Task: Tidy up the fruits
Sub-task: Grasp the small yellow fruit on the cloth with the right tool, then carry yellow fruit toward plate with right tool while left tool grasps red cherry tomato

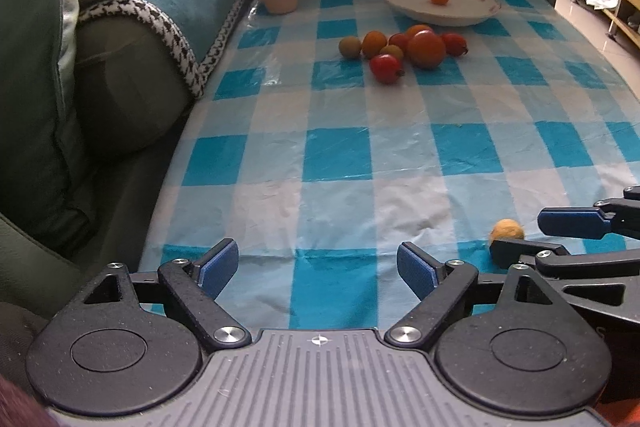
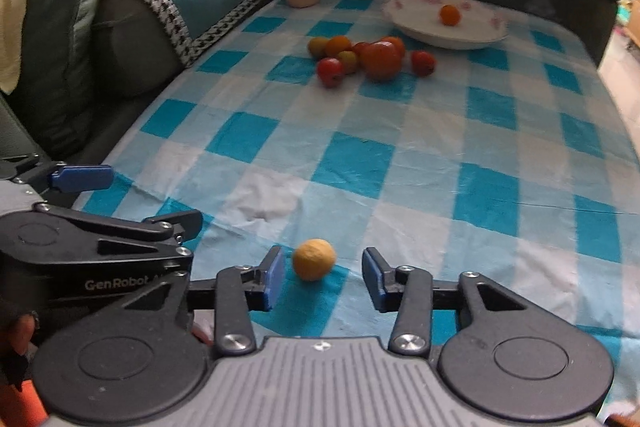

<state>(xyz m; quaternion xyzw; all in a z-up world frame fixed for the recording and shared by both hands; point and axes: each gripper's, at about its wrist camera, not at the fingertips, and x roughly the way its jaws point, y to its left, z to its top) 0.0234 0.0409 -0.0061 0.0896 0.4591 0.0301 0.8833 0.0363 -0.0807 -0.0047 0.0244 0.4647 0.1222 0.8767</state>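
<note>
Yellow fruit (image 2: 314,259) btwn open right claw (image 2: 324,277) pads.

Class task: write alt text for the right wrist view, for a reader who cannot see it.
An open right hand-held gripper frames a small yellow fruit on a blue checked tablecloth. Farther back lie a cluster of red and orange fruits and a white plate holding one orange fruit.

Home living room, cushioned sofa (image 1: 132,83), checkered tablecloth (image 1: 360,155)
</note>
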